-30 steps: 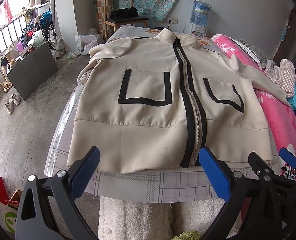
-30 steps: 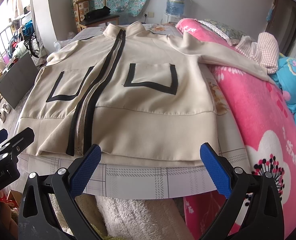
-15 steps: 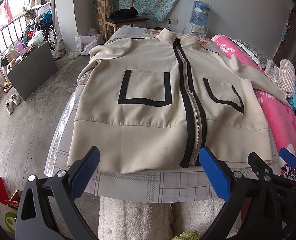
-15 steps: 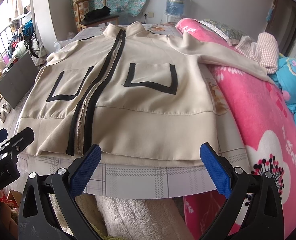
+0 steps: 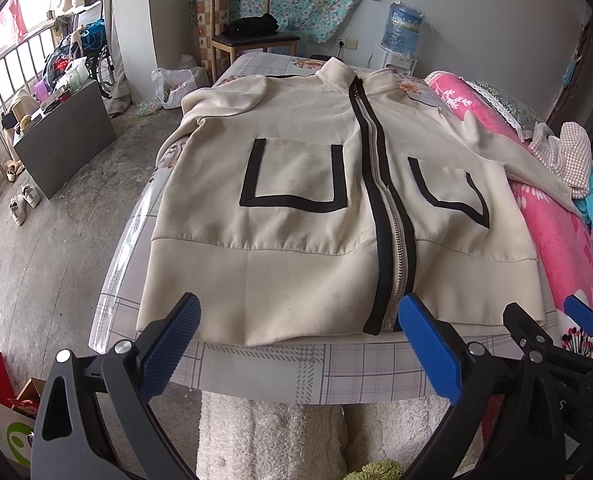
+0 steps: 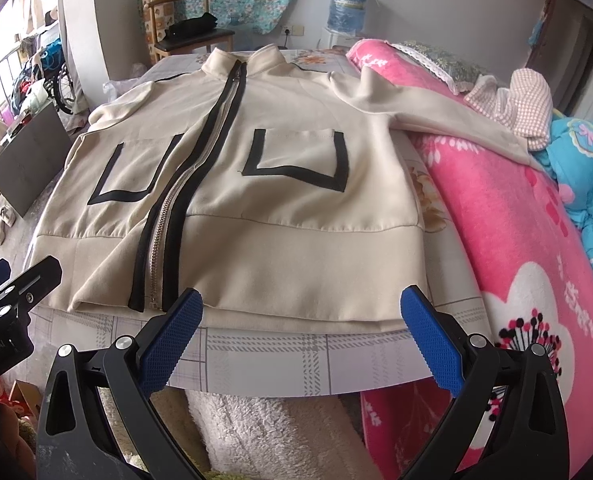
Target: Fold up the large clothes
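A cream zip-up jacket (image 5: 296, 248) (image 6: 280, 216) with black trim and two black-edged pockets lies flat, front up, on a bed with a checked sheet (image 5: 296, 364) (image 6: 296, 356). Its collar points away from me and its hem faces me. One sleeve (image 6: 436, 116) stretches right onto a pink blanket. My left gripper (image 5: 296, 320) hovers open just short of the hem, left of the zip. My right gripper (image 6: 300, 314) stands open before the hem, right of the zip. Neither touches the cloth. Each gripper shows at the edge of the other's view.
A pink flowered blanket (image 6: 516, 240) covers the bed's right side, with a checked cloth (image 6: 516, 100) and blue fabric (image 6: 584, 152) beyond. A wooden chair (image 5: 248, 36), a water dispenser (image 5: 404, 32) and a grey box (image 5: 64, 136) stand around. White fluffy fabric (image 5: 264, 436) hangs below the bed edge.
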Motion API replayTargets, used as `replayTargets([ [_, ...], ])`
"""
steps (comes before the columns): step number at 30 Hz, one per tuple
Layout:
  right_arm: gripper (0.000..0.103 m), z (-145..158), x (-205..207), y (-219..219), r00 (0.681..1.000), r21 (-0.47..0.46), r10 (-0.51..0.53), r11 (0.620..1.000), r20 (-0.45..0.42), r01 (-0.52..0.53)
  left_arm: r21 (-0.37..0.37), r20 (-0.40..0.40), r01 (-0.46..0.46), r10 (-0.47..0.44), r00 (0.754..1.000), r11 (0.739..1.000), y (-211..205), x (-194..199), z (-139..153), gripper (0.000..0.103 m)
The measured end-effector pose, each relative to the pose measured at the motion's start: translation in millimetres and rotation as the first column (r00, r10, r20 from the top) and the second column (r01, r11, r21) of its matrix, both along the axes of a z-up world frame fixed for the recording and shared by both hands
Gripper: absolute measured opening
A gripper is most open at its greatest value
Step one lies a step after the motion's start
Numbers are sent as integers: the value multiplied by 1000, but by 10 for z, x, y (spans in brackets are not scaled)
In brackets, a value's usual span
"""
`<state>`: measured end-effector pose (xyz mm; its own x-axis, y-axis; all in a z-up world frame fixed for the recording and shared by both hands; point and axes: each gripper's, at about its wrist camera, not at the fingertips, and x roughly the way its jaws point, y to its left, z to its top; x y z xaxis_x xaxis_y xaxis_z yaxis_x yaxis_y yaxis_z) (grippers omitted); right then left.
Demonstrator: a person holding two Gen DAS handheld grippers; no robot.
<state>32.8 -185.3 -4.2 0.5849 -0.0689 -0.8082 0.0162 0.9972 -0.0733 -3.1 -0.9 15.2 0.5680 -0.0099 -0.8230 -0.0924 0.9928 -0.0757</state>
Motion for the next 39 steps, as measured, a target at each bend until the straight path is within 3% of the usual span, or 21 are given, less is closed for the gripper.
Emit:
replayTargets([
  [17, 95, 75, 152, 51, 1000, -49, 18, 999, 21, -17, 27, 15, -11, 10, 1000, 1000, 73, 119, -2, 97],
  [27, 95, 68, 571, 183, 997, -21, 76, 997, 20, -75, 51, 6, -51, 51, 999, 997, 312, 454, -85, 97],
  [34, 95, 118, 1055, 510, 972, 17, 228, 973, 62, -229, 69, 34, -123, 121, 992, 990, 872, 774, -67, 97],
  [39, 95, 121, 1405, 874, 921, 68, 374, 922, 105, -382, -33, 160, -141, 144, 976, 989, 1458, 956, -10, 97],
])
